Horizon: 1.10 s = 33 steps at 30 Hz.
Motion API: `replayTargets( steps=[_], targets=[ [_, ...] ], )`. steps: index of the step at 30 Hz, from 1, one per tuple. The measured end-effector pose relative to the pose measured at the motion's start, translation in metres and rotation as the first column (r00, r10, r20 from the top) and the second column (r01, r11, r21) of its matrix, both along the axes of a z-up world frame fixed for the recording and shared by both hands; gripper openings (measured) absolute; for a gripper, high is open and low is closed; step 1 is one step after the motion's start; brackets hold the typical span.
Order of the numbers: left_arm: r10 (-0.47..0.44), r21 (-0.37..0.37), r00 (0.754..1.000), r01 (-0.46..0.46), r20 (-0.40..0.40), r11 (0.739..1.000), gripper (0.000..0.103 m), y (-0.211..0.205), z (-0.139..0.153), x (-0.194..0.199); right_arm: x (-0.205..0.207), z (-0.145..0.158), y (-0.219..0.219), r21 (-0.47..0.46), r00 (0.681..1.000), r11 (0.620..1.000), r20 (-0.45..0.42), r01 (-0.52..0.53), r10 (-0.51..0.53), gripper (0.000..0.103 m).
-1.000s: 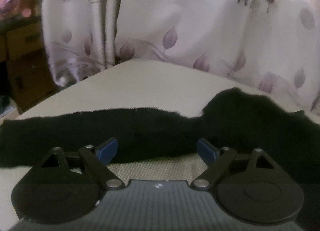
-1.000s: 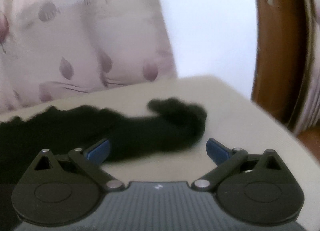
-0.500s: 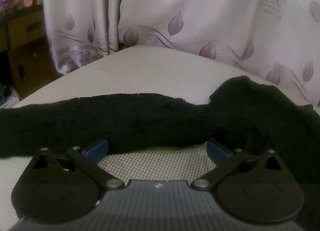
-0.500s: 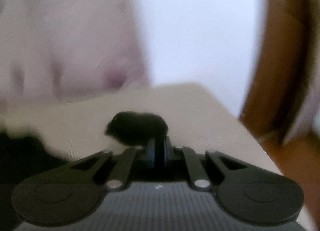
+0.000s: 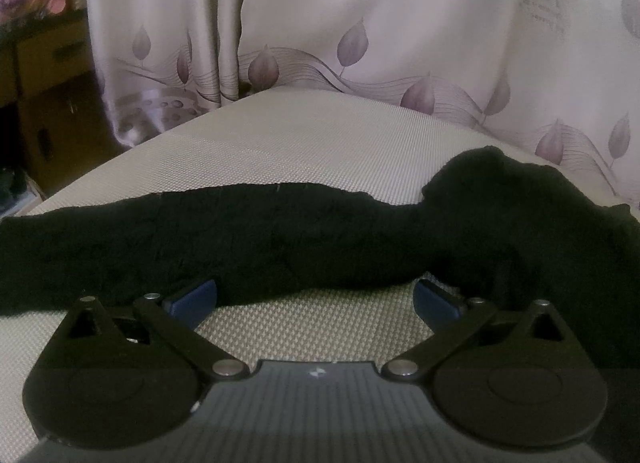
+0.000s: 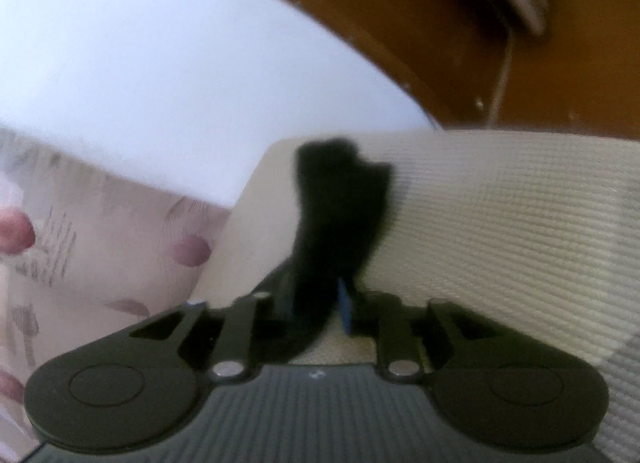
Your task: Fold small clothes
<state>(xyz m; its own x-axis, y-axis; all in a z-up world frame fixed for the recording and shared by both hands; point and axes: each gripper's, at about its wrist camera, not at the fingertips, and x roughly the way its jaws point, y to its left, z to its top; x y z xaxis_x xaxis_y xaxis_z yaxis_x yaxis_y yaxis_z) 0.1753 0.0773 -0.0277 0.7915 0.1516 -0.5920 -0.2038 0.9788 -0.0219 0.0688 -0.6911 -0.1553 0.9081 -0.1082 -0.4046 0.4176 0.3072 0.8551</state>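
Since a second ago, your right gripper [image 6: 316, 303] grabbed the long black fuzzy cloth [image 6: 336, 215] and is loosening; your left gripper [image 5: 316, 295] waits wide open, holding nothing.

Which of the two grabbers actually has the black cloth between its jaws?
The right gripper: the black garment runs between its nearly closed, opening jaws. The left gripper stands wide open, nothing between its jaws.
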Motion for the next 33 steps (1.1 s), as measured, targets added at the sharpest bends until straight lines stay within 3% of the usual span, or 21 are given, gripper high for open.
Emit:
replayTargets(
  steps=[2, 5, 7, 10, 11, 14, 19, 22, 24, 25, 27, 29, 31, 33],
  targets=[
    [0.005, -0.003, 1.0, -0.005, 0.002, 1.0, 0.103, -0.001, 0.0, 0.001, 0.009, 0.005, 0.002, -0.034, 1.0, 0.999, 0.006, -0.014, 0.015, 0.052],
    [0.008, -0.008, 1.0, -0.008, 0.004, 1.0, 0.103, 0.0, 0.0, 0.001, 0.023, 0.013, 0.006, -0.064, 1.0, 0.998, 0.025, -0.013, 0.015, 0.074],
    [0.009, -0.006, 1.0, -0.009, 0.002, 1.0, 0.103, -0.001, -0.001, 0.001, 0.025, 0.016, 0.008, -0.061, 0.999, 0.998, 0.037, 0.0, 0.002, 0.08],
    [0.014, -0.001, 1.0, -0.014, -0.001, 1.0, 0.103, -0.004, -0.001, 0.003, 0.005, 0.012, 0.005, -0.02, 0.986, 0.99, 0.095, 0.142, -0.14, 0.084],
    [0.015, -0.002, 1.0, -0.015, -0.001, 1.0, 0.103, -0.003, -0.001, 0.003, 0.001, 0.009, 0.003, -0.018, 0.984, 0.989, 0.103, 0.148, -0.145, 0.084],
    [0.014, -0.001, 1.0, -0.014, -0.001, 1.0, 0.103, -0.003, -0.001, 0.003, 0.007, 0.014, 0.005, -0.113, 0.999, 0.994, 0.042, 0.014, -0.009, 0.084],
    [0.022, 0.0, 1.0, -0.022, -0.003, 1.0, 0.103, -0.005, -0.002, 0.003, 0.02, 0.017, 0.002, -0.157, 0.999, 0.987, 0.003, -0.047, 0.048, 0.083],
    [0.024, 0.004, 1.0, -0.024, -0.006, 1.0, 0.103, -0.005, -0.002, 0.004, 0.036, 0.019, 0.0, -0.202, 0.997, 0.976, -0.038, -0.08, 0.074, 0.078],
    [0.025, 0.007, 1.0, -0.025, -0.008, 1.0, 0.103, -0.006, -0.002, 0.005, 0.043, 0.017, -0.005, -0.188, 0.996, 0.978, -0.045, -0.087, 0.08, 0.041],
    [0.026, 0.01, 1.0, -0.025, -0.011, 1.0, 0.103, -0.006, -0.002, 0.005, 0.049, 0.012, -0.012, -0.157, 0.995, 0.983, -0.051, -0.096, 0.089, 0.014],
    [0.025, 0.017, 1.0, -0.025, -0.014, 1.0, 0.103, -0.007, -0.003, 0.005, 0.045, 0.009, -0.021, -0.1, 0.999, 0.994, -0.02, -0.048, 0.046, 0.012],
    [0.027, 0.02, 1.0, -0.026, -0.016, 0.999, 0.103, -0.007, -0.003, 0.005, 0.019, 0.021, -0.029, -0.126, 0.992, 0.988, 0.101, 0.087, -0.074, 0.01],
    [0.029, 0.018, 0.999, -0.028, -0.015, 0.999, 0.103, -0.007, -0.003, 0.006, -0.001, 0.031, -0.033, -0.14, 0.984, 0.975, 0.06, 0.173, -0.166, 0.012],
    [0.029, 0.014, 0.999, -0.029, -0.013, 0.999, 0.103, -0.007, -0.003, 0.005, -0.012, 0.027, -0.036, -0.109, 0.987, 0.981, -0.013, 0.157, -0.16, 0.013]
  ],
)
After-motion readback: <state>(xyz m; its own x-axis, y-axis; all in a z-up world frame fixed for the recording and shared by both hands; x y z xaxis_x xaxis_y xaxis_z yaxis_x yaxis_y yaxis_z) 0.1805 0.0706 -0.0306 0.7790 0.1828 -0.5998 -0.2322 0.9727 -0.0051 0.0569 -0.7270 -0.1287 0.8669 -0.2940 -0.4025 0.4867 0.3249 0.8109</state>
